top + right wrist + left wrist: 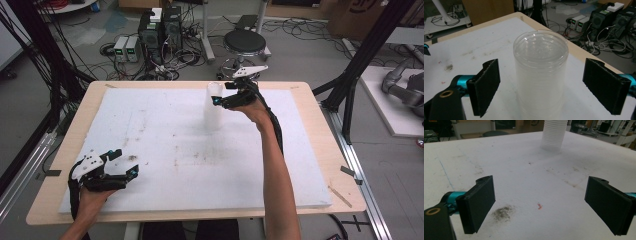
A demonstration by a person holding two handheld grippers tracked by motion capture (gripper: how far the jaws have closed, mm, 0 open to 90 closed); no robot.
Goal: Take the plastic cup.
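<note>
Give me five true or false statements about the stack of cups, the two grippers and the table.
1. The tall stack of clear plastic cups stands upright on the white foam sheet. True.
2. The right gripper has its jaws clamped on the stack. False: they stand open on either side, apart from it.
3. The left gripper is open with nothing between its jaws. True.
4. The left gripper is beside the stack. False: it sits near the sheet's near left corner.
5. A round black stool stands beyond the table. True.
</note>
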